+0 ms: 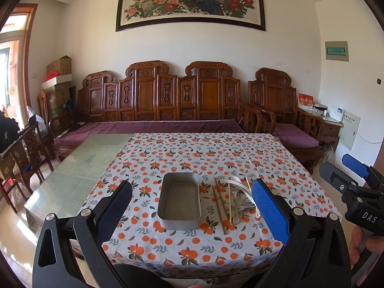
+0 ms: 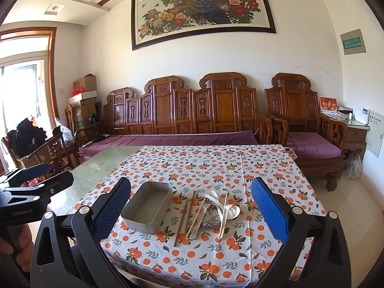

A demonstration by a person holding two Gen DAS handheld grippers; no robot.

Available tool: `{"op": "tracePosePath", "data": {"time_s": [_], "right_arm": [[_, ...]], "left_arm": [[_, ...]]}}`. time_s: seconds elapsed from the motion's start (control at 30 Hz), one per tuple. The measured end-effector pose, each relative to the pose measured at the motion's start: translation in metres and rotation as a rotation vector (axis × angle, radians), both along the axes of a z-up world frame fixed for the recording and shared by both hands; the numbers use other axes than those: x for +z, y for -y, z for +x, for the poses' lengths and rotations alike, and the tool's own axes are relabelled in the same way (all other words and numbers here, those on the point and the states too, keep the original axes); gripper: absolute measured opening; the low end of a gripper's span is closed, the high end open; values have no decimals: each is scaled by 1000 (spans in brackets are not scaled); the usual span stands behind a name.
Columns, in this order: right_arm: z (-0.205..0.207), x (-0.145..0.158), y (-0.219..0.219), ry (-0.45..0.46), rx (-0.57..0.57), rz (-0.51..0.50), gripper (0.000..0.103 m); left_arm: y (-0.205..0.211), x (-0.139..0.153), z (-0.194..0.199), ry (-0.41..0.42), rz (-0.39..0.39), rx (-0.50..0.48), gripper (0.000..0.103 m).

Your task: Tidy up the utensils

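Note:
An empty grey metal tin (image 1: 179,200) (image 2: 147,206) stands on the orange-patterned tablecloth (image 1: 192,158) (image 2: 204,165). Right of it lies a loose pile of utensils (image 1: 236,201) (image 2: 208,213): brown chopsticks (image 1: 219,210) (image 2: 182,220), pale chopsticks, metal spoons and forks, and white spoons (image 2: 224,212). My left gripper (image 1: 192,206) hovers open in front of the tin, holding nothing. My right gripper (image 2: 192,207) is open above the near table edge, with the tin and pile between its fingers in view. Each gripper also shows at the other view's edge, the right gripper (image 1: 355,182) and the left gripper (image 2: 36,180).
The table's left part is bare green glass (image 1: 79,168) (image 2: 96,165). A carved wooden sofa with purple cushions (image 1: 156,127) (image 2: 172,139) runs behind the table. A wooden chair (image 1: 24,148) stands at the left. A hand (image 1: 367,247) holds the right gripper.

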State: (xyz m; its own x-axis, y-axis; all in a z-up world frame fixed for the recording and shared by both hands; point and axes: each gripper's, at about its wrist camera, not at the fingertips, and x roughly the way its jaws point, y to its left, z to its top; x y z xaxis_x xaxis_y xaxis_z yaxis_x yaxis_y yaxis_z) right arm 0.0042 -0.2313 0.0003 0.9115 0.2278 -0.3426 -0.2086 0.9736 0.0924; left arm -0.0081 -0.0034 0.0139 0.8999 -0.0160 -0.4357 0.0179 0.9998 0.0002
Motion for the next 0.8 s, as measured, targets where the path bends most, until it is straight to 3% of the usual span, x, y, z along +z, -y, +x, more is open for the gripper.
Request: {"op": "tracePosePath", "data": {"time_s": [0.8], "right_arm": [[-1,-1,1,1,-1,0,100]], "left_arm": [[-1,-2,0,1,1,-1,96]]}}
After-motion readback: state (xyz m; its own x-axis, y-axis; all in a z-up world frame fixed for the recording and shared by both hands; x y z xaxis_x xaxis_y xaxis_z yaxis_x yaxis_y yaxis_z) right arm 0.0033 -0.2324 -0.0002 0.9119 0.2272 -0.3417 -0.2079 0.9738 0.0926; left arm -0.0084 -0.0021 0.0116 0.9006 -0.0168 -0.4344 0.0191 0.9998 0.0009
